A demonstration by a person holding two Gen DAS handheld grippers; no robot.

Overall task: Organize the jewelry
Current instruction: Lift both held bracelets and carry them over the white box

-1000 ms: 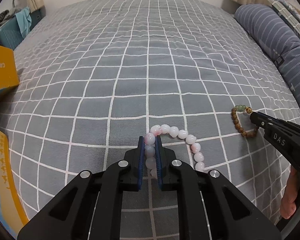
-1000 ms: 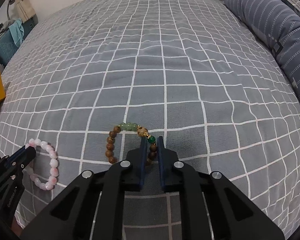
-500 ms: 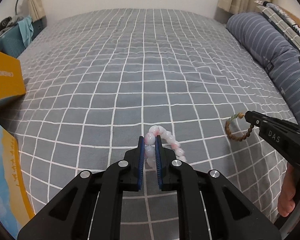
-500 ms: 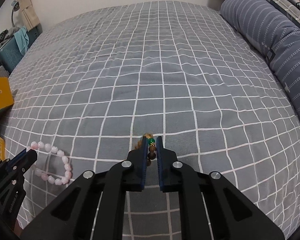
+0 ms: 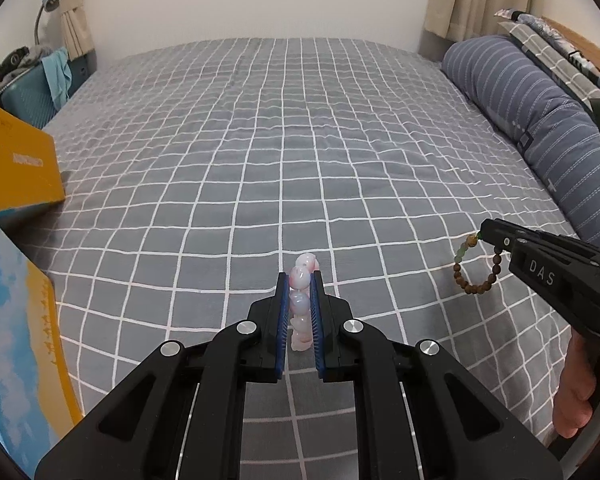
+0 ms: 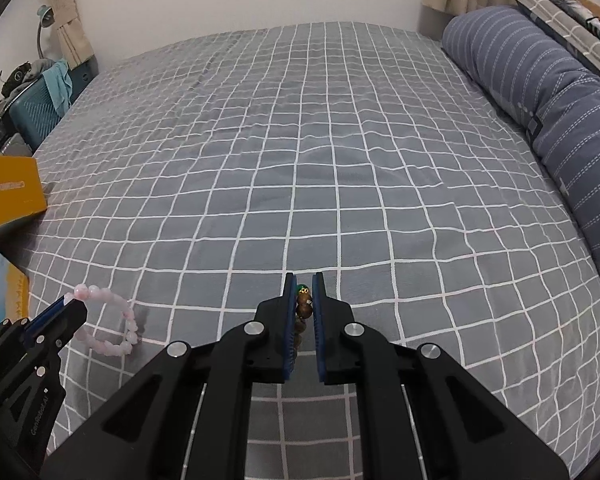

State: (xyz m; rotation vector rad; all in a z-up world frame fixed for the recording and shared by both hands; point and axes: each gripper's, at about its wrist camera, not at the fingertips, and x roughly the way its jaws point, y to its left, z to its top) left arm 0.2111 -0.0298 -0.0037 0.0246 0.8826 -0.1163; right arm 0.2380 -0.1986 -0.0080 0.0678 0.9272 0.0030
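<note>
Left hand-held gripper (image 5: pixel 300 280): black body, blue ribbed pads, closed narrowly on a pink bead bracelet (image 5: pixel 300 304), which stands edge-on between the pads; round, glossy, translucent beads on a cord, the free loop hanging clear of the bed (image 5: pixel 260 160) below and ahead. Right hand-held gripper (image 6: pixel 303 288): same build, clamped on a wooden bead bracelet (image 6: pixel 303 304); small matte brown beads, a few pale green ones, one dark green bead at the tips. Both pinched by a few beads, probably so each loop dangles untangled for carrying. Bed cover: grey woven fabric, white grid. Far left of both: yellow box (image 5: pixel 20 172), likely the destination. Far right: striped blue bolster (image 6: pixel 540 100).
</note>
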